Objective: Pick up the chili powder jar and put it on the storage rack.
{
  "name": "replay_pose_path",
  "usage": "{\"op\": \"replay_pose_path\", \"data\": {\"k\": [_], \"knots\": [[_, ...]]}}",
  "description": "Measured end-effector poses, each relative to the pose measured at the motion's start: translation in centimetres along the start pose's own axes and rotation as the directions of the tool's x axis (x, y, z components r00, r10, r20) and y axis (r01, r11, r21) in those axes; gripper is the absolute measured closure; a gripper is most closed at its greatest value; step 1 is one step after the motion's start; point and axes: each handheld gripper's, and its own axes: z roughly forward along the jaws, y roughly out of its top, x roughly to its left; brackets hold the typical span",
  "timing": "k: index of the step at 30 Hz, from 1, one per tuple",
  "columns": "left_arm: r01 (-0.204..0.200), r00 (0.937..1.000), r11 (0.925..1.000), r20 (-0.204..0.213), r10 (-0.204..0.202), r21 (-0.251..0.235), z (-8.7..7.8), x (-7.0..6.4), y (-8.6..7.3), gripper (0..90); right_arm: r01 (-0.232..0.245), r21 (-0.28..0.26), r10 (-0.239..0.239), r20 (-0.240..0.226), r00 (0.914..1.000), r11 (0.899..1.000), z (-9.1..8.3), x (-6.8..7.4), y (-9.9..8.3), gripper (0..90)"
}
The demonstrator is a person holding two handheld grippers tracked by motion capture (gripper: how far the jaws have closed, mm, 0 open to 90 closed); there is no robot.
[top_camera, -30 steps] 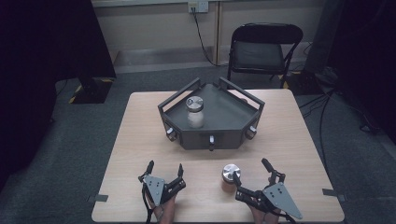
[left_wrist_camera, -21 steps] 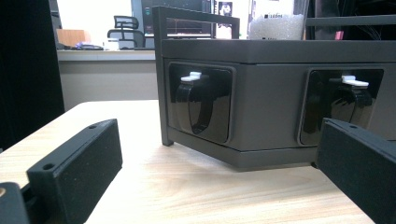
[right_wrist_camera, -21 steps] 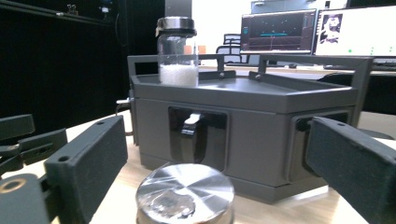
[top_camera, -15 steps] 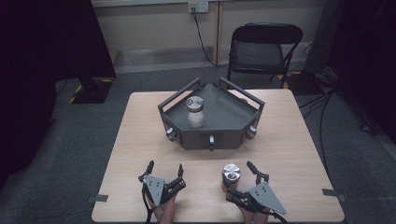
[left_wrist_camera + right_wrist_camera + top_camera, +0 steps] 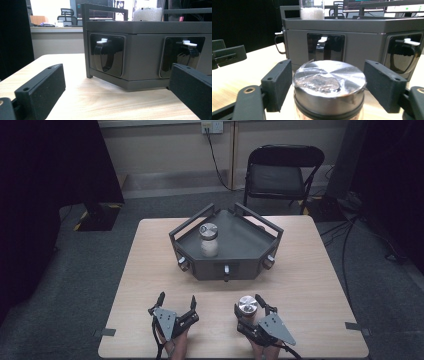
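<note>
Item: clear glass jar with brushed-metal lid (image 5: pixel 246 306), upright on the pale wood-grain counter (image 5: pixel 310 285) near its 6 o'clock edge, long axis vertical. Right gripper (image 5: pixel 328 86) stood wide open around it, one pad at 9 o'clock and one at 3 o'clock of the lid, neither touching. Left gripper (image 5: pixel 176 301) open, empty, well apart at the jar's 9 o'clock. Dark grey angular tray (image 5: pixel 235 265) lay at 12 o'clock. Grey carpeted room.

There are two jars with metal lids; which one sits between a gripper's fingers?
The jar on the bare table, between the right gripper's open fingers. The other jar, with white contents, stands in the dark tray.
</note>
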Motion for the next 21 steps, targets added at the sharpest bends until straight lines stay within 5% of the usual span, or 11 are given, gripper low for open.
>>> {"op": "replay_pose_path", "data": {"k": [21], "knots": [[0.000, 1.0000, 1.0000, 0.000, 0.000, 0.000, 0.00, 0.01, 0.00, 0.9, -0.007, 0.030, 0.007, 0.009, 0.9999, 1.000, 0.05, 0.21, 0.37, 34.8]]}}
